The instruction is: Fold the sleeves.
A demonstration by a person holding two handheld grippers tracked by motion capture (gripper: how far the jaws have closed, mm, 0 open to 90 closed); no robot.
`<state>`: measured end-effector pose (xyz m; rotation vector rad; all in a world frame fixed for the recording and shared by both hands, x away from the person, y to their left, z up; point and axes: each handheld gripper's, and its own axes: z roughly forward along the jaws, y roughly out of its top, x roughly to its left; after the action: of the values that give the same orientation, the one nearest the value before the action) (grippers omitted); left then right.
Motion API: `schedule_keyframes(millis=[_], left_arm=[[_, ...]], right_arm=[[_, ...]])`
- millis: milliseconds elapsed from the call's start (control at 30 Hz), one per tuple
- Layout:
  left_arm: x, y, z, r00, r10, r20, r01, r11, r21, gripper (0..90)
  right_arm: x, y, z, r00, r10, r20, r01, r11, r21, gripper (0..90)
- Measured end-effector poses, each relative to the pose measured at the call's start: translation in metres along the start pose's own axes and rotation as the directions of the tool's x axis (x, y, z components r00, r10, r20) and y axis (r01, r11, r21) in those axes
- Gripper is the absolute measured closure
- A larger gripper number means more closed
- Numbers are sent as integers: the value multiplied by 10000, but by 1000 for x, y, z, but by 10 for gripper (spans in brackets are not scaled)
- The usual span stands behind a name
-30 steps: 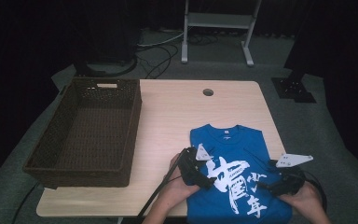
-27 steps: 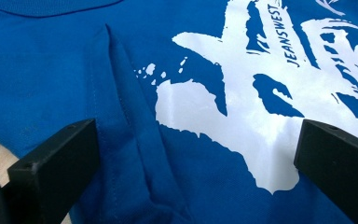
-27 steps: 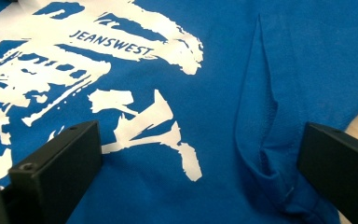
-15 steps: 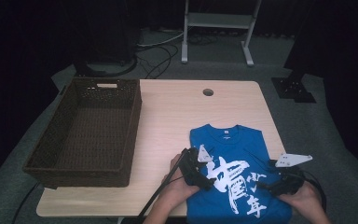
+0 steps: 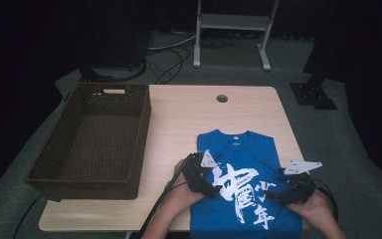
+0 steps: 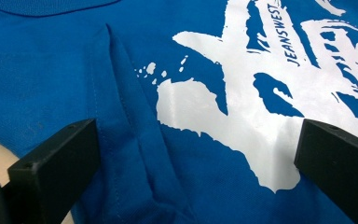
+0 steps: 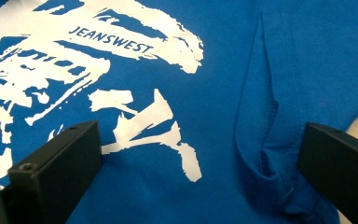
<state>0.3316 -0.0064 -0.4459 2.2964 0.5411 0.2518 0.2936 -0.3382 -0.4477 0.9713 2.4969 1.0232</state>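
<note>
A blue T-shirt (image 5: 246, 189) with a white printed design lies flat at the near right of the wooden table (image 5: 189, 124), sleeves folded in. My left gripper (image 5: 214, 188) hovers over the shirt's left side, jaws open. In the left gripper view a folded sleeve ridge (image 6: 130, 121) runs between the open jaws, close to the left one. My right gripper (image 5: 273, 195) is over the shirt's right side, also open. In the right gripper view a folded sleeve pleat (image 7: 261, 140) lies near the right jaw and the white print (image 7: 140, 121) near the left.
A dark wicker basket (image 5: 94, 142) stands on the table's left side. A round cable hole (image 5: 222, 98) is near the far edge. A white metal stand (image 5: 234, 30) and cables lie on the floor beyond.
Both grippers have stayed almost where they were over the shirt; the shirt has not visibly shifted.
</note>
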Motion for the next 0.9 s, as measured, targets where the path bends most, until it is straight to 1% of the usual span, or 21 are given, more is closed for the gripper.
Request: schedule_keyframes(millis=[133,167,200,367,533,567,600,667,700,767,800,900], left_arm=[[9,-5,-5,10000,25,-23,-25,10000,15,0],[9,-5,-5,10000,25,-23,-25,10000,15,0],[13,-7,-7,10000,10,-8,-10,10000,1,0],[27,-14,-14,10000,65,34,-65,10000,30,0],[39,-19,-19,10000,75,59,-75,10000,20,0],[39,-19,-19,10000,75,59,-75,10000,20,0],[43,-19,-20,10000,76,21,-76,10000,24,0],[44,-19,-20,10000,62,17,-62,10000,8,0],[49,-19,-19,10000,78,19,-78,10000,28,0],[54,-18,-18,10000,73,26,-73,10000,5,0],[54,-18,-18,10000,73,26,-73,10000,5,0],[60,-16,-17,10000,66,41,-66,10000,4,0]], right_arm=[[4,8,8,10000,6,33,-6,10000,31,0],[5,10,9,10000,10,37,-10,10000,39,0],[6,12,11,10000,22,45,-22,10000,38,0],[11,23,21,10000,7,58,-8,10000,56,0],[15,33,31,10000,6,43,-6,10000,69,0],[15,34,32,10000,-24,31,24,10000,52,0],[15,35,33,10000,-30,21,30,10000,52,0],[15,38,36,10000,-32,-1,32,10000,59,0],[14,39,37,10000,-97,-14,97,9999,41,0],[12,41,39,9999,-103,-27,103,9999,42,0],[11,42,40,9999,-101,-41,101,9999,36,0],[8,44,42,9999,-117,-45,117,9999,23,0]])
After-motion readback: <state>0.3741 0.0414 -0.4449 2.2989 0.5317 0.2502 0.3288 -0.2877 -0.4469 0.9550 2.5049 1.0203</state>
